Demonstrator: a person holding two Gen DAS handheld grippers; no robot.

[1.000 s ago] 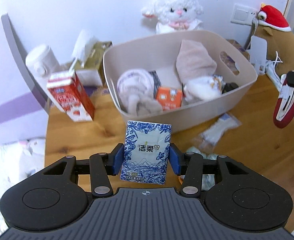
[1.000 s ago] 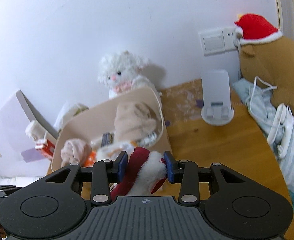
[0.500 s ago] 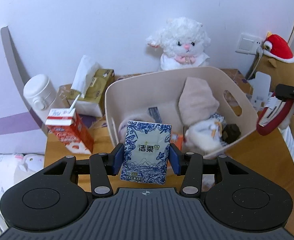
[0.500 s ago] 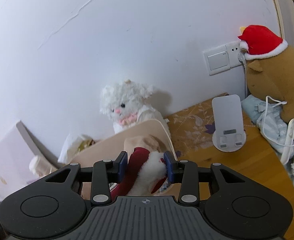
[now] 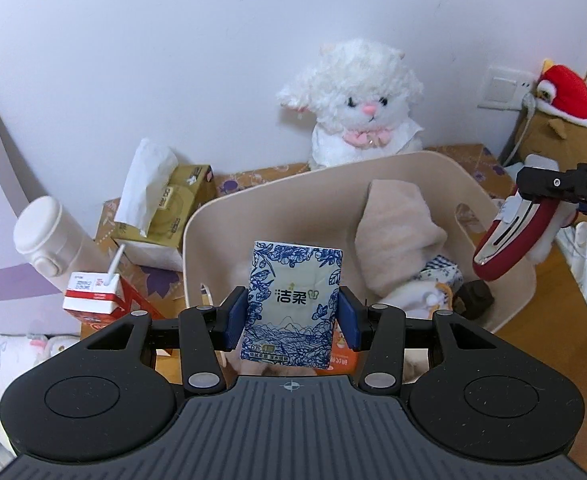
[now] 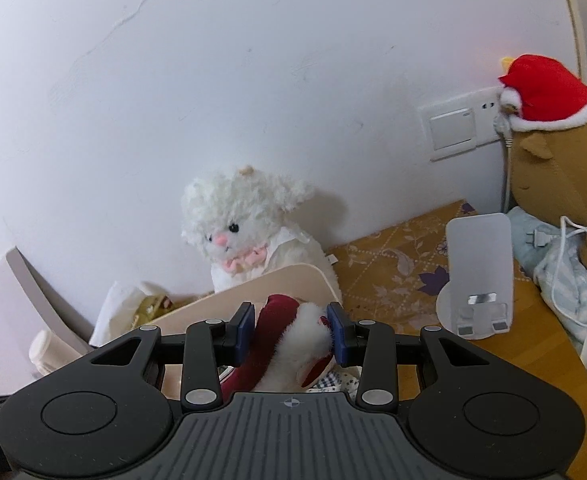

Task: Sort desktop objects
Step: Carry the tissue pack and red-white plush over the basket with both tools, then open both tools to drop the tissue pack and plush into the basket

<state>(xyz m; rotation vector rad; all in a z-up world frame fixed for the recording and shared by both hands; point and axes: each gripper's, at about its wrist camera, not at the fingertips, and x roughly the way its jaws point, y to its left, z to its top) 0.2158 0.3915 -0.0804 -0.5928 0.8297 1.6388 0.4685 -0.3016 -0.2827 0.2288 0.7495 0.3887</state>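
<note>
- Gripping a blue-and-white tissue pack [image 5: 293, 304] upright, my left gripper [image 5: 293, 318] has one blue pad pressed on each of its side edges; the pack's top stands well above the pads and its bottom edge hangs below them.
- That pack is held in the air, at the near side of the beige basket [image 5: 261, 204], in front of its opening.
- My right gripper [image 6: 290, 334] is clamped on a dark red slipper with white fluffy lining [image 6: 289, 344]; the red part lies against the left pad, the white fluff against the right.
- From the left camera the slipper [image 5: 509, 240] hangs toe-down at the basket's right wall, by the handle cut-out.
- Inside the basket I see a beige plush cloth [image 5: 397, 236], a blue-patterned white item [image 5: 441, 276], something small and dark [image 5: 473, 300], and an orange packet [image 5: 343, 356] partly hidden behind the tissue pack.
- Behind the basket a white plush lamb [image 5: 357, 104] sits against the wall.
- Left of the basket: a gold tissue box [image 5: 173, 208] with a tissue sticking up, a white bottle [image 5: 49, 236] leaning, and a red-and-white milk carton [image 5: 93, 300] with a straw.
- To the right stand a white phone stand [image 6: 479, 268], and a brown plush with a red hat [image 6: 549, 92] beside the wall switch [image 6: 453, 128].
- The wooden desk [image 6: 505, 364] carries a white cable at its right edge.
</note>
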